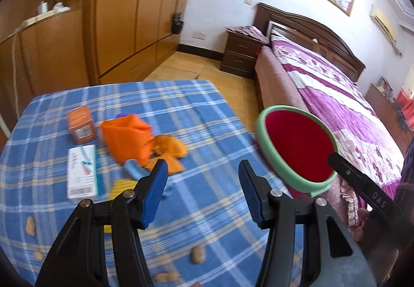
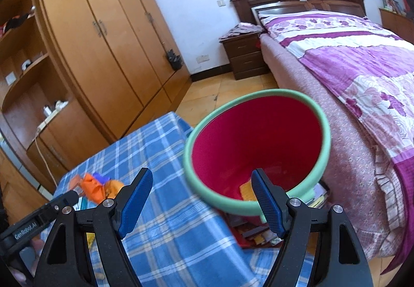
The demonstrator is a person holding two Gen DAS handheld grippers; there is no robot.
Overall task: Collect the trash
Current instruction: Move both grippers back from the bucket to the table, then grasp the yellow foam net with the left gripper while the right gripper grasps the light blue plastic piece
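A red bin (image 2: 258, 142) with a green rim (image 1: 264, 142) tilts its mouth toward me at the right edge of the table (image 1: 207, 116), which has a blue plaid cloth. A yellow scrap (image 2: 245, 191) lies inside. My right gripper (image 2: 202, 175) is open: its right finger reaches over the near rim, and the left one stays outside, apart from it. My left gripper (image 1: 203, 168) hangs open over the cloth, holding nothing. Ahead of it lie an orange wrapper (image 1: 126, 137), orange peel (image 1: 168, 147), an orange box (image 1: 81, 128), a white box (image 1: 81, 173) and loose peanuts (image 1: 198, 254).
A bed (image 2: 362, 75) with a purple floral cover runs along the right, close to the bin. A dark nightstand (image 1: 240, 54) and a tall wooden wardrobe (image 2: 103, 41) stand beyond the table, with bare wood floor (image 1: 194, 64) between. Books (image 2: 258, 235) are stacked low beside the table.
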